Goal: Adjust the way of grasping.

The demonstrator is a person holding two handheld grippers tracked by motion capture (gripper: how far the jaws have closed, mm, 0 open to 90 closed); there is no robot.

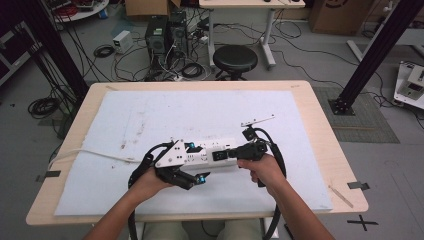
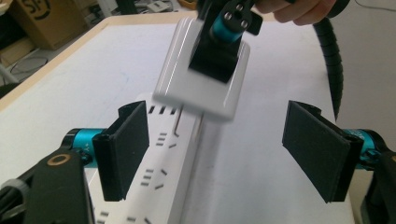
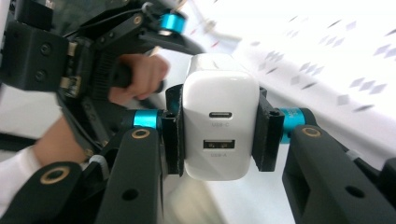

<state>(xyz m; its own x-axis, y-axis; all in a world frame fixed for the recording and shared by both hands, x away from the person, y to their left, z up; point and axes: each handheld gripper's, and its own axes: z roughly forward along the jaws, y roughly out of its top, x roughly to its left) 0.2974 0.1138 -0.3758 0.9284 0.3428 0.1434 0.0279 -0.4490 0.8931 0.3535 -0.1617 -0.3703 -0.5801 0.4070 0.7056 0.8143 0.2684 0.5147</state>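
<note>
Charger (image 3: 220,122) clamped in right hand-held gripper (image 3: 217,133), seemingly above power strip (image 2: 154,177)

Behind your desk (image 1: 320,150), on the floor: one round black stool (image 1: 235,59), two black computer towers (image 1: 165,35), loose coiled cables (image 1: 42,106), a cardboard box (image 1: 340,15). The desk carries a white mat (image 1: 150,120).
</note>
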